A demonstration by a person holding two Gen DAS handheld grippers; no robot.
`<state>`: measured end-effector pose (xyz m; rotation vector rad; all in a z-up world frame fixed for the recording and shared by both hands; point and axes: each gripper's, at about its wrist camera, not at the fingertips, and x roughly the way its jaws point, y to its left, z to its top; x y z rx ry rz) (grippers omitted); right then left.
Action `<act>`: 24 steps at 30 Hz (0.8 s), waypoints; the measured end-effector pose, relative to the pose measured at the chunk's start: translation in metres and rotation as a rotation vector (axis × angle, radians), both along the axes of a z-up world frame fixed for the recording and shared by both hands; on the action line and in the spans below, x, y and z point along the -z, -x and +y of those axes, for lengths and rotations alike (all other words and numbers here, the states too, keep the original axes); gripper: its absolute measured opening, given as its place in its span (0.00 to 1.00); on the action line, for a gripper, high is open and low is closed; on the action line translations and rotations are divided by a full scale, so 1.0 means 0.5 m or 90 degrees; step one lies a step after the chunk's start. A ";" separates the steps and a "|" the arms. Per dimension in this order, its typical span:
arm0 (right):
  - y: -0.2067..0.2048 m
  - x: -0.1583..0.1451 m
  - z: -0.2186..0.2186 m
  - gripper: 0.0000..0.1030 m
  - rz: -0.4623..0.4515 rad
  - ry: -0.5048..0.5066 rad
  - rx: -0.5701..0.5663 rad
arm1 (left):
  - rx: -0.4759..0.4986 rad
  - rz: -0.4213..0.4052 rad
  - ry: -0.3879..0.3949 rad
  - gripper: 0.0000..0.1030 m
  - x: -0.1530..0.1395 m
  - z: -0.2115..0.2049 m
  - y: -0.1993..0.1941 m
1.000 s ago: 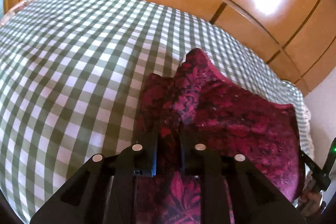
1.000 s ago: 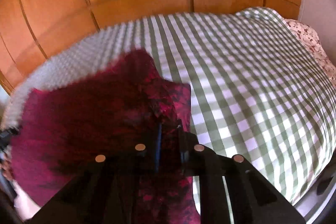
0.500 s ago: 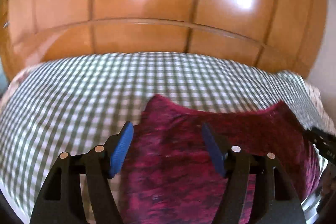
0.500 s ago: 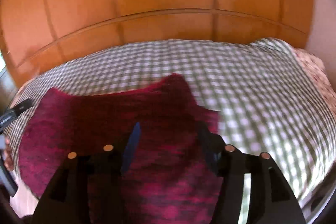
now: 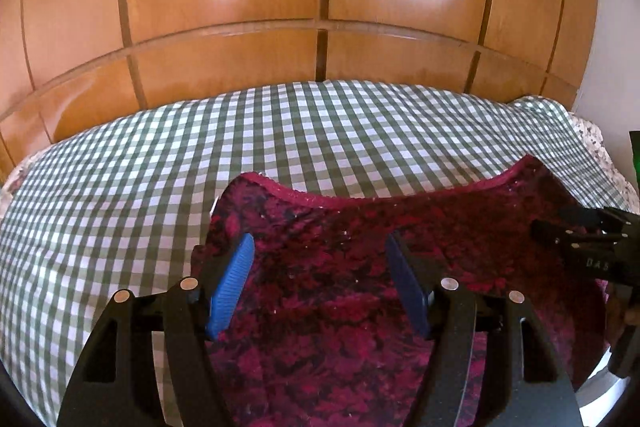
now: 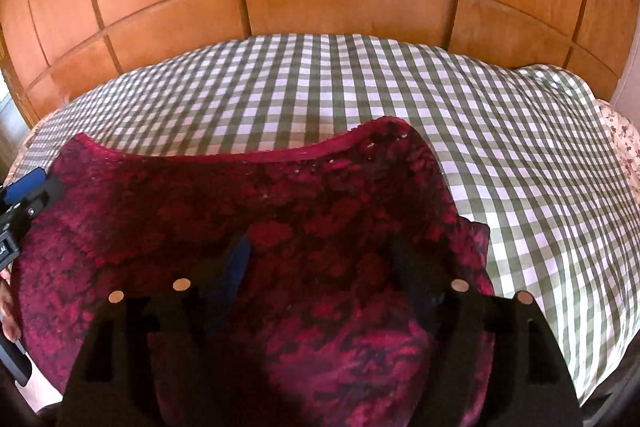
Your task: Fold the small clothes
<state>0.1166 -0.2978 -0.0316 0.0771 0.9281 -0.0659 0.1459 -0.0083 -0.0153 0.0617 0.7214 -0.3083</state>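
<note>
I have both claws spread wide, gripping nothing — left gripper [image 5: 320,283] and right gripper [image 6: 320,267] hover over the crimson patterned knit garment [image 5: 360,267], lying flat on the green-and-white checked bedspread [image 5: 160,155]. I judge a fold comes next — pinching an edge first.

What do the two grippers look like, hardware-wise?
Both are matte black, with angular cut-out finger frames and round silver fasteners. The left gripper has ribbed blue pads. The right gripper is in shadow; its pads look dark blue. No cables visible.
</note>
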 end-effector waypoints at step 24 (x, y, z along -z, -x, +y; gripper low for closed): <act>-0.040 0.014 -0.044 0.76 0.009 -0.075 0.012 | -0.061 0.143 0.232 0.54 0.082 0.114 -0.108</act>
